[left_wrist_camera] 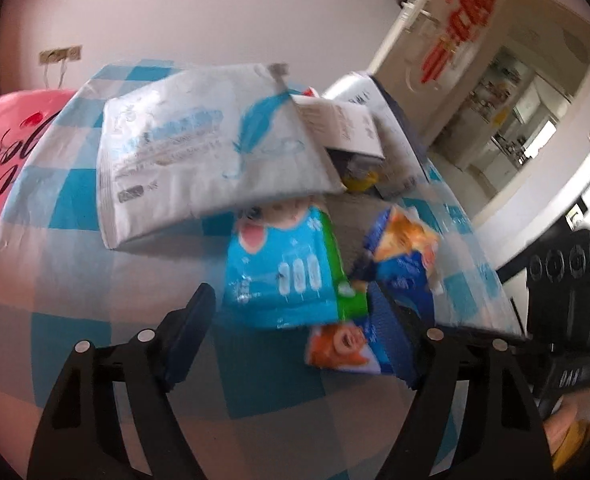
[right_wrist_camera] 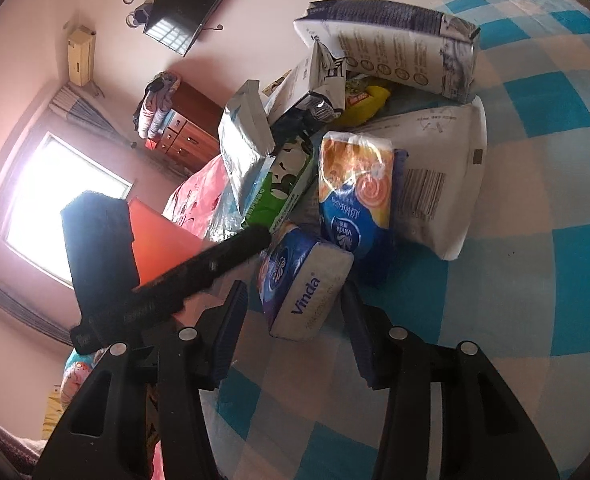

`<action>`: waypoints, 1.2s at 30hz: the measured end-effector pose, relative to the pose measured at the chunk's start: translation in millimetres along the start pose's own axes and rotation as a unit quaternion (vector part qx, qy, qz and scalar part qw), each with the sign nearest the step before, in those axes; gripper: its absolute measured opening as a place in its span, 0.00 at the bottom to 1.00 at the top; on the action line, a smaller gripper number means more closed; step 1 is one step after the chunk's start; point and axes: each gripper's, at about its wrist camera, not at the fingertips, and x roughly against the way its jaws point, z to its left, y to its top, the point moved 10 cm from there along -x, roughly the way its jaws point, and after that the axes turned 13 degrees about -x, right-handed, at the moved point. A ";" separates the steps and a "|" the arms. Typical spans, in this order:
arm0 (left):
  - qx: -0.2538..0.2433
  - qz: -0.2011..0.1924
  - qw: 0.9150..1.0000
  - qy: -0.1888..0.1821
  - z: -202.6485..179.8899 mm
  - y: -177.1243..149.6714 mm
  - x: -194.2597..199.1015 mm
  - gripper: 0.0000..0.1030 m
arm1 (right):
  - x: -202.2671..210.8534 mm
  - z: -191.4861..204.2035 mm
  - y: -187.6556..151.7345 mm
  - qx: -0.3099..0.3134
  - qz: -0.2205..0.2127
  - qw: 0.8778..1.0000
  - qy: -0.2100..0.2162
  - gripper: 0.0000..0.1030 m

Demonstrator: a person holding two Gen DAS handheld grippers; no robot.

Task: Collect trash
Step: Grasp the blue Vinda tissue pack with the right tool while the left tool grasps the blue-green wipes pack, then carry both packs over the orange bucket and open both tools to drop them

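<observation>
A heap of empty packets and cartons lies on a blue-and-white checked bedsheet (left_wrist_camera: pixel 95 264). In the left wrist view my left gripper (left_wrist_camera: pixel 295 300) is open, its fingers on either side of a blue tissue packet (left_wrist_camera: pixel 283 268) with a green edge. An orange-and-blue packet (left_wrist_camera: pixel 407 256) lies to its right, a large white wrapper (left_wrist_camera: pixel 199 152) behind. In the right wrist view my right gripper (right_wrist_camera: pixel 295 300) is open around a blue-and-white Vinda tissue pack (right_wrist_camera: pixel 303 284). Behind it lie an orange-and-blue Vinda pack (right_wrist_camera: pixel 355 196), a green carton (right_wrist_camera: pixel 283 188) and a white carton (right_wrist_camera: pixel 391 44).
The left gripper's black body (right_wrist_camera: pixel 167 280) reaches in from the left of the right wrist view; the right gripper's body (left_wrist_camera: pixel 563 292) shows at the right of the left wrist view. A pink pillow (left_wrist_camera: pixel 7 148) lies left. An open door (left_wrist_camera: pixel 455 32) stands beyond the bed.
</observation>
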 end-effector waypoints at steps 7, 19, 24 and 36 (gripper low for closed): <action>0.027 -0.005 1.000 0.001 14.6 15.2 -7.3 0.81 | -3.9 -2.2 -4.0 -0.005 0.001 1.000 0.006 0.50; 0.027 0.003 0.999 0.024 18.2 14.1 -22.8 0.48 | -18.0 2.7 0.3 -0.020 -0.001 1.000 0.008 0.49; 0.038 0.003 0.999 0.036 18.6 5.4 -14.0 0.42 | -20.4 4.2 -1.3 -0.014 -0.007 1.000 -0.003 0.46; 0.048 -0.014 0.998 0.025 4.8 -24.5 31.6 0.41 | -10.1 1.9 -24.1 0.003 -0.010 1.000 -0.029 0.32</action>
